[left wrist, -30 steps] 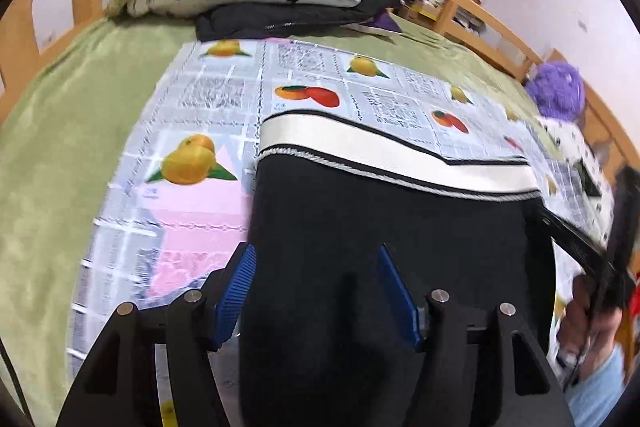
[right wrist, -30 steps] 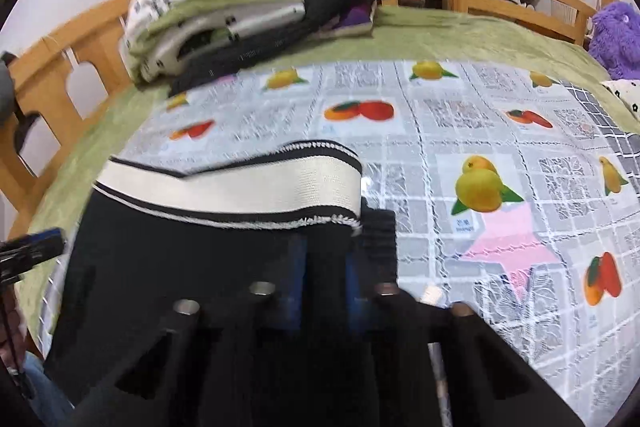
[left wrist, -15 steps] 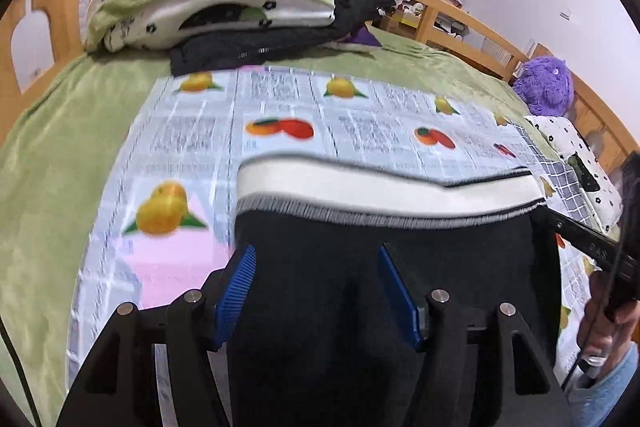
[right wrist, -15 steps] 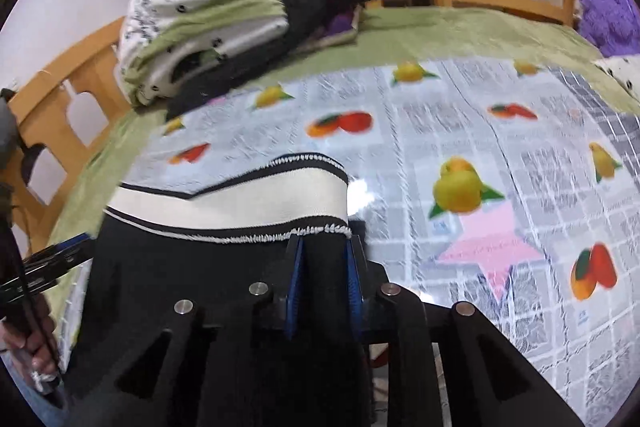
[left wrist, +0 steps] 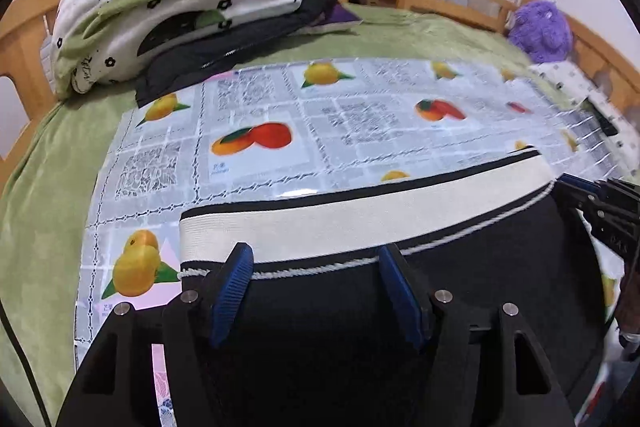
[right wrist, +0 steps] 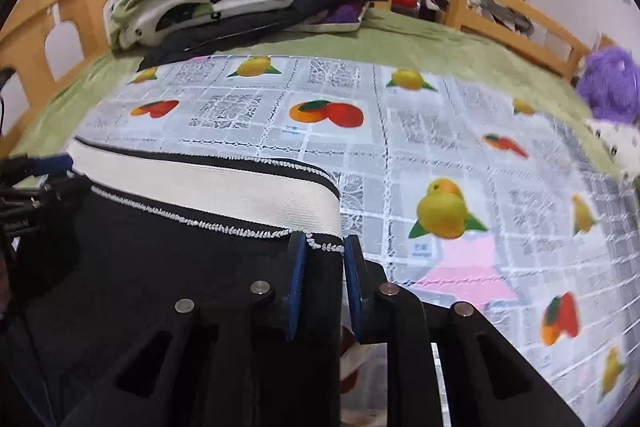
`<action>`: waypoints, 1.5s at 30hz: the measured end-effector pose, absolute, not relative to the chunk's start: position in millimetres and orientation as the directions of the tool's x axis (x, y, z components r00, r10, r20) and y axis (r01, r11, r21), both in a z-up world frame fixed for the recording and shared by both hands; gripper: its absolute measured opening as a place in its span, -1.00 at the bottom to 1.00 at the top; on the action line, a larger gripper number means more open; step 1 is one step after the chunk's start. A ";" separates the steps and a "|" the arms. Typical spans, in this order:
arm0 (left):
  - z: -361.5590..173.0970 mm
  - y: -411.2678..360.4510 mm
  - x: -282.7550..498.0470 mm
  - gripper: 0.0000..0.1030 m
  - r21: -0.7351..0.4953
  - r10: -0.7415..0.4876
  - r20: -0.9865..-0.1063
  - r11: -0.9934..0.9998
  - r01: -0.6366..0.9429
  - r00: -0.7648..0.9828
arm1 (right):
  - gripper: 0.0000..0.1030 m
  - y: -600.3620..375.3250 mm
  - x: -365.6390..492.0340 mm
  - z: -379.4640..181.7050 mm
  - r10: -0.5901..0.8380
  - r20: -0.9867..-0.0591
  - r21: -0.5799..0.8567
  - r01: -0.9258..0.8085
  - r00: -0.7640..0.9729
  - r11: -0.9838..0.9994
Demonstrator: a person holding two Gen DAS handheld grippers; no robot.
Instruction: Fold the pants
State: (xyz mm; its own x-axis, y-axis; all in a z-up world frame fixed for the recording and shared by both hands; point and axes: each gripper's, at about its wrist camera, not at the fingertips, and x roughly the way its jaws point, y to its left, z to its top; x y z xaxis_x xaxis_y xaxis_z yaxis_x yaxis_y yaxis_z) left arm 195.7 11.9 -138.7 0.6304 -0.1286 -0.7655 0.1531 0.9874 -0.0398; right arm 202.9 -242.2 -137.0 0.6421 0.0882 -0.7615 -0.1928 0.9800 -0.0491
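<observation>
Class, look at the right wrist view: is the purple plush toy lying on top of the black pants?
No. The purple plush toy sits at the far right edge of the bed, well apart from the black pants, which lie near the camera.

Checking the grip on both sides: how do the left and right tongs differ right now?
The left tongs stand wide over the black pants with a white waistband, jaws opening; the right tongs are narrow, closing on the pants' corner. Both sit just below the waistband.
</observation>
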 end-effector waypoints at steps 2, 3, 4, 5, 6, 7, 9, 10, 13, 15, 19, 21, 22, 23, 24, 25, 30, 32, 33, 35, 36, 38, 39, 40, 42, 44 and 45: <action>-130.0 20.9 191.5 0.24 -0.059 -0.130 -0.743 0.990 0.130 0.656 | -0.82 -248.0 195.7 -117.7 0.114 -0.734 -0.017 -0.186 0.670 0.982; -126.7 25.2 190.6 0.24 -0.061 -0.124 -0.731 0.991 0.116 0.671 | -0.79 -250.3 190.9 -105.9 0.114 -0.704 -0.020 -0.180 0.701 0.984; -124.9 29.9 191.3 0.24 -0.056 -0.103 -0.721 0.994 0.091 0.685 | -0.78 -251.0 187.9 -97.4 0.131 -0.676 -0.005 -0.183 0.725 0.983; -125.5 33.7 193.0 0.24 -0.057 -0.090 -0.720 0.996 0.071 0.688 | -0.77 -251.0 187.1 -91.2 0.174 -0.652 0.038 -0.198 0.738 0.980; -128.6 35.8 196.1 0.24 -0.063 -0.093 -0.729 0.996 0.069 0.678 | -0.77 -248.1 189.7 -90.4 0.225 -0.641 0.091 -0.218 0.734 0.972; -135.4 37.1 200.8 0.24 -0.071 -0.102 -0.749 0.995 0.074 0.655 | -0.78 -242.8 194.5 -94.4 0.260 -0.644 0.129 -0.234 0.720 0.964; -154.0 35.8 209.2 0.31 -0.051 -0.103 -0.783 0.993 0.102 0.614 | -0.79 -228.8 208.3 -117.5 0.284 -0.674 0.153 -0.247 0.682 0.957; -162.6 34.5 212.5 0.31 -0.028 -0.089 -0.798 0.993 0.111 0.596 | -0.79 -221.8 218.0 -138.6 0.243 -0.713 0.118 -0.230 0.658 0.966; -158.4 36.7 205.0 0.31 -0.037 -0.092 -0.791 0.994 0.103 0.605 | -0.81 -223.8 222.7 -152.3 0.243 -0.707 0.129 -0.217 0.665 0.968; -153.5 42.0 194.2 0.31 -0.052 -0.102 -0.799 0.993 0.101 0.592 | -0.92 -227.4 221.6 -141.8 0.234 -0.730 0.143 -0.191 0.642 0.971; -155.9 52.6 152.2 0.30 -0.072 -0.116 -0.827 0.992 0.101 0.550 | -0.85 -228.8 177.3 -124.3 0.215 -0.733 0.112 -0.197 0.646 0.974; -159.4 51.5 124.1 0.29 -0.087 -0.140 -0.843 0.988 0.125 0.520 | -0.85 -227.4 148.0 -122.1 0.220 -0.741 0.088 -0.233 0.634 0.968; -159.6 51.1 112.6 0.29 -0.080 -0.137 -0.843 0.988 0.129 0.520 | -0.85 -227.6 134.6 -123.3 0.220 -0.751 0.085 -0.240 0.623 0.967; -160.0 50.4 96.1 0.29 -0.075 -0.134 -0.841 0.988 0.132 0.524 | -0.85 -229.6 125.9 -125.7 0.226 -0.757 0.093 -0.241 0.613 0.966; -160.6 50.0 80.7 0.29 -0.080 -0.139 -0.840 0.988 0.135 0.525 | -0.85 -232.1 112.6 -131.4 0.223 -0.771 0.098 -0.235 0.596 0.967; -160.3 49.9 70.3 0.29 -0.087 -0.147 -0.838 0.987 0.137 0.525 | -0.85 -232.3 106.3 -135.3 0.212 -0.783 0.089 -0.231 0.585 0.969; -151.2 48.3 11.4 0.31 -0.104 -0.150 -0.816 0.988 0.113 0.558 | -0.85 -246.1 63.8 -148.5 0.181 -0.805 0.087 -0.189 0.565 0.978; -155.9 46.5 -4.9 0.32 -0.103 -0.144 -0.813 0.989 0.103 0.565 | -0.85 -249.7 51.4 -152.8 0.187 -0.804 0.099 -0.182 0.565 0.978; -168.1 45.2 -6.6 0.33 -0.093 -0.125 -0.833 0.992 0.086 0.539 | -0.85 -249.5 49.3 -157.2 0.183 -0.808 0.095 -0.183 0.561 0.978; -187.8 51.3 -1.4 0.39 -0.131 -0.137 -0.860 0.990 0.045 0.491 | -0.85 -247.6 49.2 -170.3 0.176 -0.822 0.088 -0.185 0.542 0.979; -188.5 58.8 -1.6 0.39 -0.187 -0.176 -0.851 0.982 0.027 0.495 | -0.86 -246.2 49.7 -176.8 0.167 -0.829 0.077 -0.187 0.533 0.979; -181.7 65.5 -2.6 0.38 -0.219 -0.203 -0.850 0.975 0.024 0.486 | -0.86 -244.4 45.5 -174.9 0.149 -0.831 0.055 -0.186 0.537 0.981; -174.7 66.8 -5.2 0.37 -0.219 -0.202 -0.841 0.975 0.027 0.502 | -0.86 -244.1 42.7 -170.8 0.144 -0.836 0.049 -0.189 0.530 0.981; -165.7 64.9 -9.2 0.37 -0.201 -0.190 -0.826 0.979 0.037 0.531 | -0.86 -244.5 40.0 -165.4 0.147 -0.833 0.051 -0.192 0.534 0.980; -155.0 58.1 -13.7 0.33 -0.165 -0.166 -0.808 0.985 0.055 0.566 | -0.85 -248.5 33.1 -150.3 0.175 -0.799 0.078 -0.190 0.575 0.979; -153.1 52.7 -12.8 0.33 -0.168 -0.181 -0.795 0.983 0.078 0.579 | -0.81 -249.4 29.7 -141.4 0.208 -0.763 0.116 -0.187 0.612 0.976; -159.5 49.6 -11.3 0.34 -0.161 -0.178 -0.807 0.984 0.081 0.564 | -0.79 -247.1 30.9 -142.9 0.216 -0.760 0.122 -0.191 0.613 0.974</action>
State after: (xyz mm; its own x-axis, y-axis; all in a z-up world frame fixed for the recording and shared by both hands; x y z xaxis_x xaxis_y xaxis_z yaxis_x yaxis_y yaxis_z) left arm -11.3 49.6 -159.5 0.5637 -0.1784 -0.8065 0.0810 0.9836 -0.1609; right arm 30.9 -247.1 -142.9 0.6132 0.2156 -0.7599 -0.1908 0.9740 0.1225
